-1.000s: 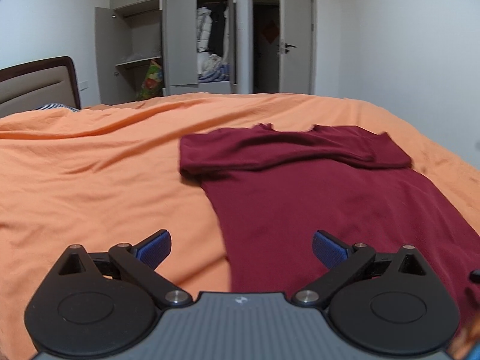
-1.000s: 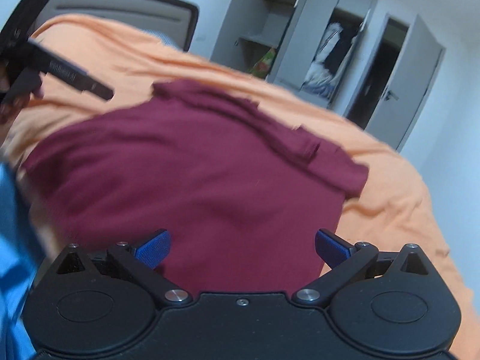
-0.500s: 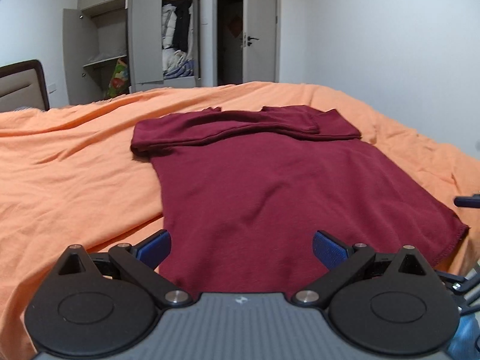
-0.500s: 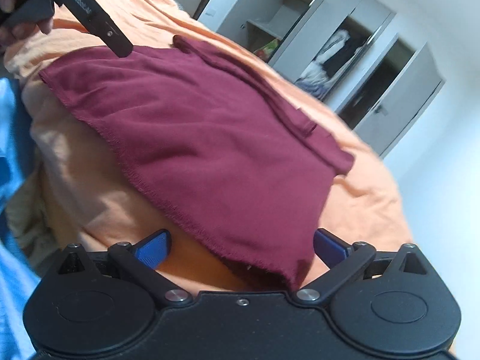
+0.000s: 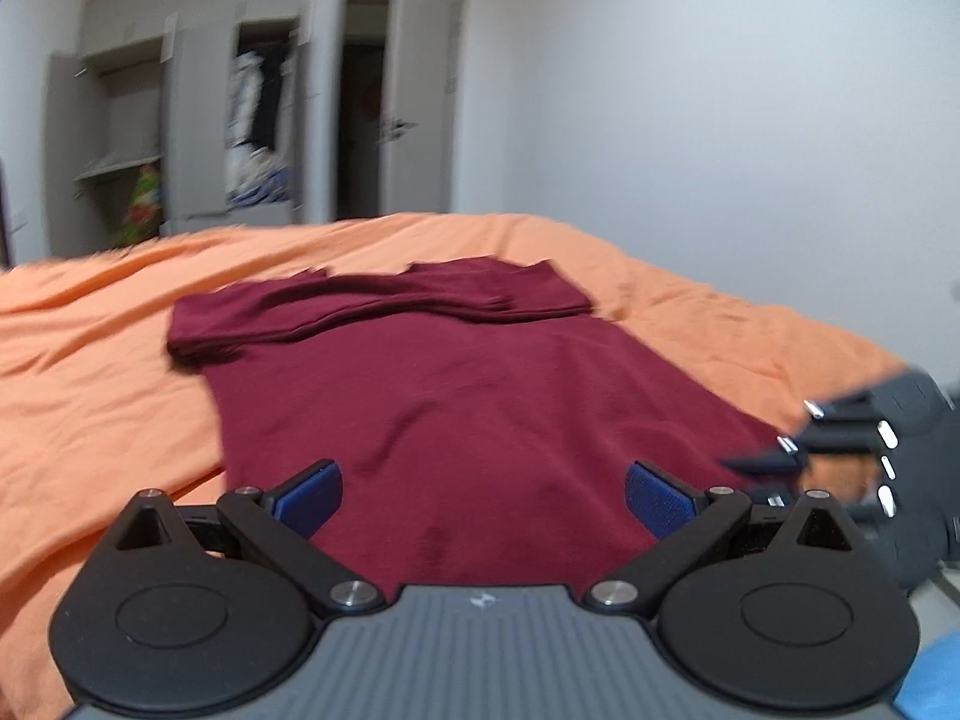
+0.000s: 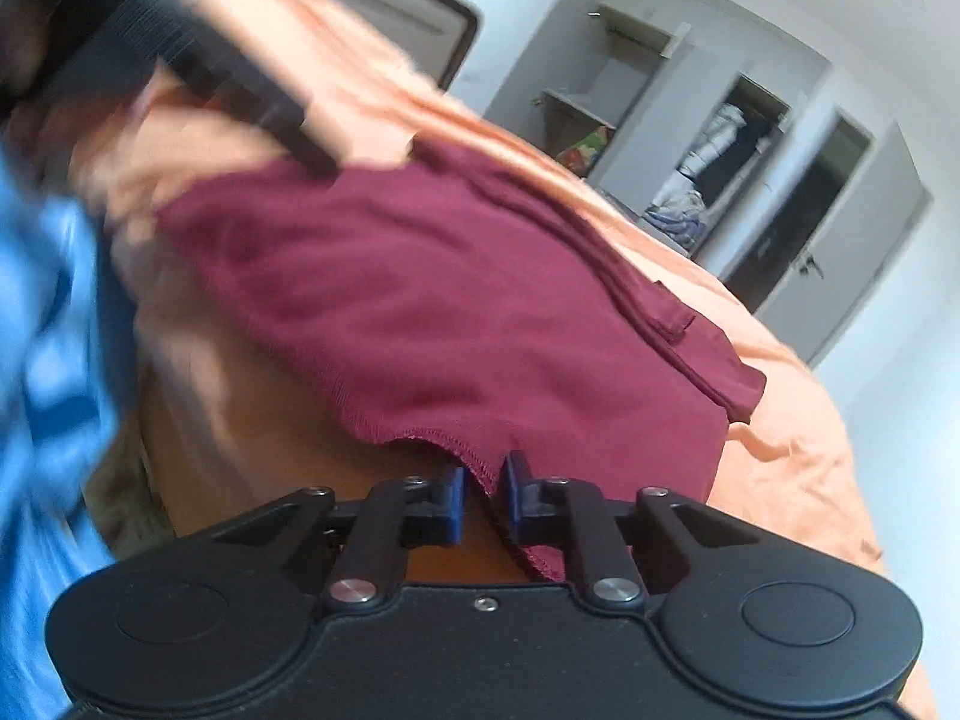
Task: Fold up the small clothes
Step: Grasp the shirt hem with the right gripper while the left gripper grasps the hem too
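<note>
Maroon shirt (image 5: pixel 474 396) lies flat on the orange bed (image 5: pixel 90 372), sleeves folded across its far end, ready for a lengthwise fold. Right tool (image 6: pixel 482 495) has its blue pads pressed together on the shirt's near hem corner, likely to lift that edge. Left tool (image 5: pixel 483 495) hangs spread wide over the hem's other side, gripping nothing, probably lining up for its own corner.
</note>
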### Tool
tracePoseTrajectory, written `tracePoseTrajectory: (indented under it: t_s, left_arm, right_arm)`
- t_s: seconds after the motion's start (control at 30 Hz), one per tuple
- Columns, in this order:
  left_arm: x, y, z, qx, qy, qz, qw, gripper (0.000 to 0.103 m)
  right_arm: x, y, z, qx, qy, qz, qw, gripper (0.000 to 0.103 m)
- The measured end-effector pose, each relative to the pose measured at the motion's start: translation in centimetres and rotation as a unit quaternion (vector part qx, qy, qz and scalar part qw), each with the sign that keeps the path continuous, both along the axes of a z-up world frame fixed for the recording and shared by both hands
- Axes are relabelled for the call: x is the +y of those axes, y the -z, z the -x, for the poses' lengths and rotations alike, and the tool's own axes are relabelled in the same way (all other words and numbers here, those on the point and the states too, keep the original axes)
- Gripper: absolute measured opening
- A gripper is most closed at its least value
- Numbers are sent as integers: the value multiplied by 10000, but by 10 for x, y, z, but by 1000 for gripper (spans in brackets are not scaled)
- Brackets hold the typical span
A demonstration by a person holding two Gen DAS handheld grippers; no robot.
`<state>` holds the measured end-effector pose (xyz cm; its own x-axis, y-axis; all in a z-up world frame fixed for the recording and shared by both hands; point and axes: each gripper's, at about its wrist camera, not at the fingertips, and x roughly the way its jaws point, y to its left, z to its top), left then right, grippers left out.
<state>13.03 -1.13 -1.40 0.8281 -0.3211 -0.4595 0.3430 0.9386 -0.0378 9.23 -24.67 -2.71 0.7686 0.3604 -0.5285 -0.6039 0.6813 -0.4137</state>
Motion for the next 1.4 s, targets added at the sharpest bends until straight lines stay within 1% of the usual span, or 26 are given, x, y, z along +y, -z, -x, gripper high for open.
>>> tracePoseTrajectory:
  t_s: [0.13, 0.23, 0.33, 0.4, 0.43, 0.47, 0.5, 0.57, 0.6, 0.63, 0.67, 0.7, 0.73, 0.77, 0.83, 0.97, 1.07, 1.13, 1.2, 1.27, 1.3, 1.37, 1.4]
  left_arm:
    - [-11, 1, 5, 13, 451, -51, 9990, 102]
    - [-20, 5, 6, 67, 631, -108, 9979, 102]
    - [-31, 13, 1, 120, 520, -383, 9978, 102]
    - [-37, 18, -5, 142, 407, -589, 9973, 101]
    - [-40, 20, -8, 188, 352, -677, 9969, 97]
    - [-41, 23, -12, 243, 313, -747, 9964, 90]
    - [-42, 25, -14, 300, 293, -781, 9961, 86]
    - [-40, 29, -20, 432, 183, -801, 9957, 74]
    - [-38, 30, -21, 488, 107, -806, 9955, 72]
    - [-36, 32, -23, 517, 13, -825, 9952, 62]
    - [-34, 32, -24, 526, -90, -873, 9947, 50]
    - [-31, 33, -23, 537, -206, -959, 9937, 46]
    - [-29, 34, -24, 544, -349, -1075, 9921, 38]
    - [-26, 35, -24, 531, -479, -1175, 9905, 34]
    - [-16, 35, -21, 514, -633, -1269, 9886, 34]
    - [-4, 34, -12, 475, -764, -1481, 9849, 33]
    - [0, 34, -3, 343, -778, -1793, 9801, 33]
    - [0, 37, 2, 253, -743, -2012, 9764, 33]
    - [-1, 39, 4, 224, -705, -2187, 9730, 23]
    - [-2, 39, 6, 193, -698, -2242, 9719, 13]
    - [-1, 38, 6, 163, -709, -2242, 9718, 11]
    - [1, 34, 8, 35, -779, -2247, 9713, 10]
    - [1, 33, 8, -39, -803, -2268, 9706, 10]
  right_arm:
    - [-11, -31, -22, 315, 231, -860, 9955, 11]
    - [-17, -47, -37, 526, 371, -1358, 9886, 11]
    - [-23, -57, -49, 760, 465, -1825, 9792, 11]
    - [-26, -61, -54, 804, 495, -1983, 9756, 11]
    - [-27, -62, -57, 801, 507, -2023, 9747, 11]
    - [-29, -63, -59, 801, 530, -2056, 9739, 11]
    - [-30, -64, -60, 807, 560, -2097, 9728, 11]
    - [-33, -65, -60, 835, 628, -2211, 9696, 11]
    - [-35, -65, -59, 843, 661, -2253, 9684, 11]
    - [-36, -64, -58, 836, 696, -2284, 9675, 11]
    - [-38, -64, -57, 826, 732, -2305, 9668, 11]
    - [-39, -64, -56, 830, 769, -2326, 9660, 11]
    - [-40, -63, -54, 839, 797, -2355, 9650, 11]
    - [-42, -63, -53, 845, 810, -2377, 9643, 11]
    - [-41, -62, -51, 828, 830, -2343, 9651, 11]
    - [-38, -54, -42, 799, 848, -2044, 9719, 11]
    - [-34, -39, -34, 715, 906, -1525, 9815, 13]
    - [-31, -26, -28, 661, 988, -1157, 9861, 19]
    - [-29, -13, -23, 582, 1075, -813, 9892, 23]
    - [-29, -1, -20, 501, 1125, -537, 9909, 23]
    - [-29, 3, -18, 469, 1150, -457, 9912, 23]
    - [-32, 6, -16, 410, 1182, -464, 9911, 21]
    - [-33, 5, -15, 367, 1197, -475, 9910, 16]
